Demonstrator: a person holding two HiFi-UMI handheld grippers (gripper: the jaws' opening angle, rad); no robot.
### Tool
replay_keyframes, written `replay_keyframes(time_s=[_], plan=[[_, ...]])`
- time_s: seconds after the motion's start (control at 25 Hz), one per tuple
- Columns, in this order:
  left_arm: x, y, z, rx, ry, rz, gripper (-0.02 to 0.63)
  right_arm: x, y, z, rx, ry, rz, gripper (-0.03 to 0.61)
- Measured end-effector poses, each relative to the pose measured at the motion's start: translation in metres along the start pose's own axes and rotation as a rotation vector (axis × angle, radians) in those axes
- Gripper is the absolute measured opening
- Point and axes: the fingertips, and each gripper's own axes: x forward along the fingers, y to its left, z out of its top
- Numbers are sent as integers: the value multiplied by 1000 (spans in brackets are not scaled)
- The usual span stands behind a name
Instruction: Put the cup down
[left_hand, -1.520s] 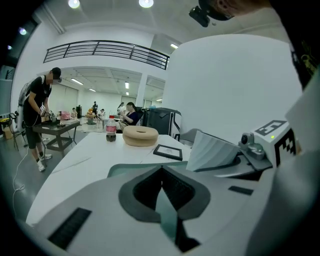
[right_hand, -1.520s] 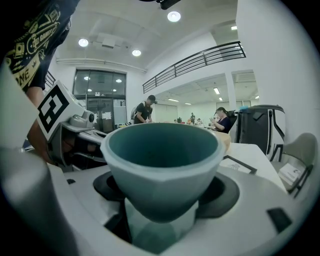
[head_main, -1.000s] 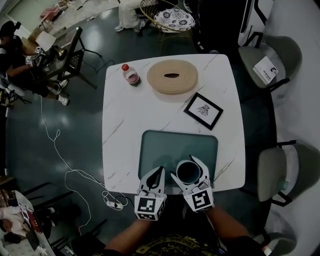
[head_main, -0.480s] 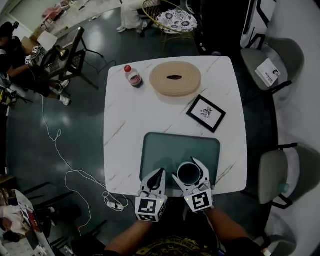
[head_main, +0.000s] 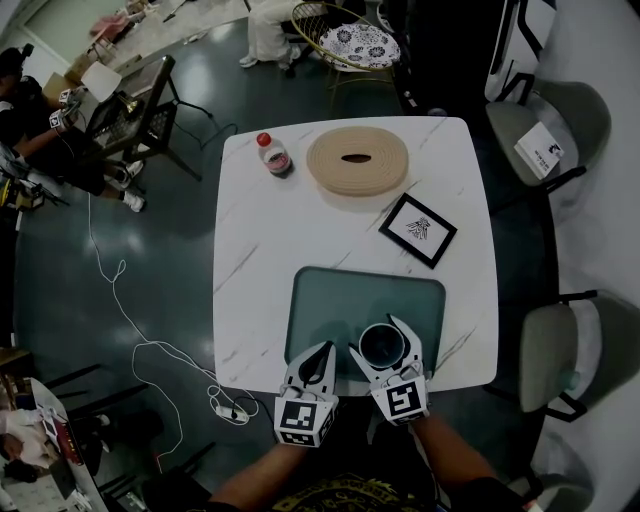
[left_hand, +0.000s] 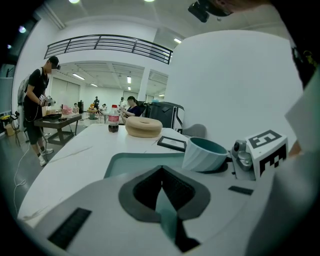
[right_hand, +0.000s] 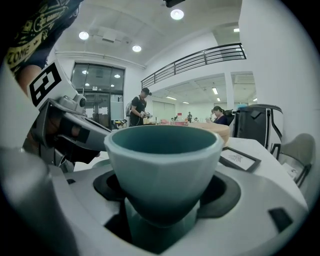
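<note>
A teal cup (head_main: 381, 345) sits upright between the fingers of my right gripper (head_main: 381, 338), which is shut on its sides. The cup is low over the near right part of the teal tray (head_main: 340, 300); whether its base touches the tray I cannot tell. In the right gripper view the cup (right_hand: 162, 165) fills the space between the jaws. My left gripper (head_main: 322, 350) is just left of the cup at the tray's near edge, shut and holding nothing. From the left gripper view the cup (left_hand: 205, 154) shows to the right, beside the right gripper's marker cube (left_hand: 262, 150).
On the white marble table (head_main: 260, 260) stand a red-capped bottle (head_main: 272, 153), a beige ring-shaped cushion (head_main: 358, 160) and a black picture frame (head_main: 418, 230) beyond the tray. Grey chairs (head_main: 560, 350) stand to the right. A white cable (head_main: 120, 300) lies on the floor at left.
The head view has drifted slightly. Both grippers and the cup keep the same places relative to the tray, and the right gripper's hold on the cup is unchanged.
</note>
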Motion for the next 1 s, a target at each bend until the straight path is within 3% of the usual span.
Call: replay_keyframes(time_s=[0.56,1.0], plan=[[-5,-5,-2,-16,3,-25,11,2,7,-18,28,67,7,371],[-10,-12,2,-18,4,-25,10,-7,8,-22,78,85,13,419]])
